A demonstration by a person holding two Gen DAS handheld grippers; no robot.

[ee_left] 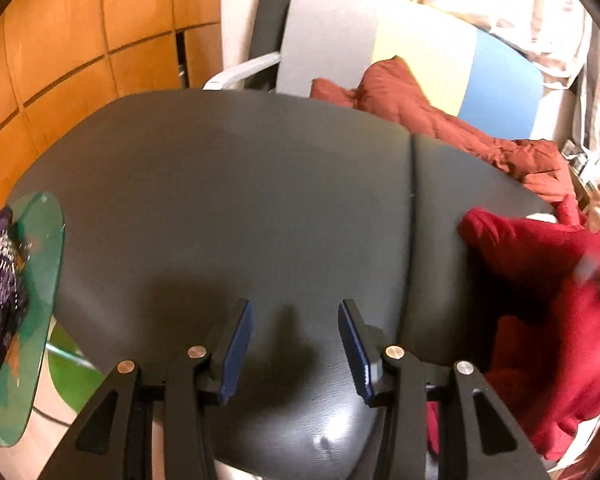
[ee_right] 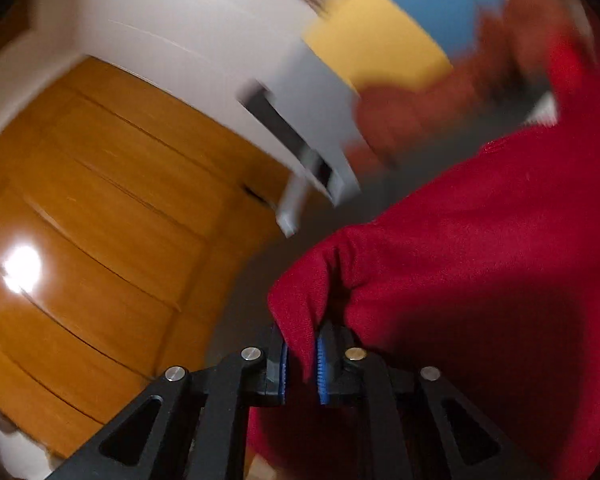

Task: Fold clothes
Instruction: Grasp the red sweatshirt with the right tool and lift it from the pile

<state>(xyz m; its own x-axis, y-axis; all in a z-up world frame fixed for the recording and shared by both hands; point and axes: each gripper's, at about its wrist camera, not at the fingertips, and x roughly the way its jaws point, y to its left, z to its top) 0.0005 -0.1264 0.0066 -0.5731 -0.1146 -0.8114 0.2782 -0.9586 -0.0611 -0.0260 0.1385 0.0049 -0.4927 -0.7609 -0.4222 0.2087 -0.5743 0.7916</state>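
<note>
A red garment [ee_left: 548, 312] lies bunched at the right edge of the grey table [ee_left: 240, 200]. My left gripper [ee_left: 296, 344] is open and empty, low over the table's near side, left of the garment. My right gripper [ee_right: 302, 356] is shut on a fold of the red garment [ee_right: 480, 260], which hangs and spreads to the right in the blurred right wrist view. In the left wrist view the right gripper [ee_left: 598, 276] shows as a blur over the garment.
A rust-brown quilted garment [ee_left: 440, 120] lies at the table's far right edge. A chair [ee_left: 328, 44] with a grey back stands behind the table. A glass side table [ee_left: 24, 300] with dark fabric stands at left. Wooden panels [ee_right: 100, 220] stand beyond.
</note>
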